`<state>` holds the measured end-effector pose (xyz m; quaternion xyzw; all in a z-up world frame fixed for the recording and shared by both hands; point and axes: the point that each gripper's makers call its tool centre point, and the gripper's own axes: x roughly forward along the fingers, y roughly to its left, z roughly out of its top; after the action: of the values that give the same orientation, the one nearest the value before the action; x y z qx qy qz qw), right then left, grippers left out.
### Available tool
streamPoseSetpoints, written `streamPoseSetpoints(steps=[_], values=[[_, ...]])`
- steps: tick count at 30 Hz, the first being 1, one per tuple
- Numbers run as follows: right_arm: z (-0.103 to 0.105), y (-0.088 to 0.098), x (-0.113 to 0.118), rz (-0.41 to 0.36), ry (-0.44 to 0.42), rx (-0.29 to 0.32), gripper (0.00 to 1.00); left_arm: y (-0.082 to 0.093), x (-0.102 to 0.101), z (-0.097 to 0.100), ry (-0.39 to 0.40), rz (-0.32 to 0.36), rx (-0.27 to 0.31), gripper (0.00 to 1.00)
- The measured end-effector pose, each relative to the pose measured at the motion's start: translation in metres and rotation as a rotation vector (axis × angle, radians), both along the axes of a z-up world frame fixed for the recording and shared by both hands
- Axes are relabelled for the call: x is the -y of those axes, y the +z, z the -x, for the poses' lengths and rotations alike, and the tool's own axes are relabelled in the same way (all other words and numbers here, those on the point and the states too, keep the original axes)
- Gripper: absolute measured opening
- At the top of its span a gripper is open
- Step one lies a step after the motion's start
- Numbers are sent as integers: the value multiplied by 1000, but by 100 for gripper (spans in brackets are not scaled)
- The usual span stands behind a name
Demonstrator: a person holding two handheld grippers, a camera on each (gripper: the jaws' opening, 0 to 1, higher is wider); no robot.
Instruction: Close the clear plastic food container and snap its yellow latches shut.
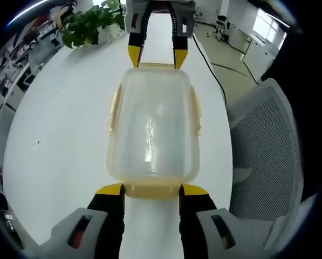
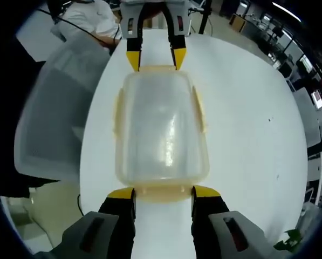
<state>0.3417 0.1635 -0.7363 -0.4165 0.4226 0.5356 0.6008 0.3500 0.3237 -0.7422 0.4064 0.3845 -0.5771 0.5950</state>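
The clear plastic container [image 1: 152, 129] lies on the white table [image 1: 58, 124] with its lid seated on top. Pale yellow latches run along its long sides [image 1: 196, 110] [image 1: 115, 108]. My left gripper [image 1: 152, 190] is open at the near end, its yellow tips flanking the end latch [image 1: 152, 193]. My right gripper [image 1: 157, 55] stands open at the far end, tips either side of that end's latch [image 1: 155, 66]. In the right gripper view the container [image 2: 161, 129] sits between my right gripper [image 2: 163, 192] below and my left gripper [image 2: 155, 58] above.
A potted green plant [image 1: 90, 24] stands at the table's far end. A grey mesh chair [image 1: 268, 145] sits beside the table edge, and a black cable [image 1: 212, 70] trails past it. A person in a white top [image 2: 90, 19] is beyond the table.
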Motion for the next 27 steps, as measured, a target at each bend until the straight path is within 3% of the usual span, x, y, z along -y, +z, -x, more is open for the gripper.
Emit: streamPoseSetpoints(steps=[27], values=[[-2, -26, 5, 6, -39, 23, 39, -27, 6, -10, -40, -65, 17, 38]])
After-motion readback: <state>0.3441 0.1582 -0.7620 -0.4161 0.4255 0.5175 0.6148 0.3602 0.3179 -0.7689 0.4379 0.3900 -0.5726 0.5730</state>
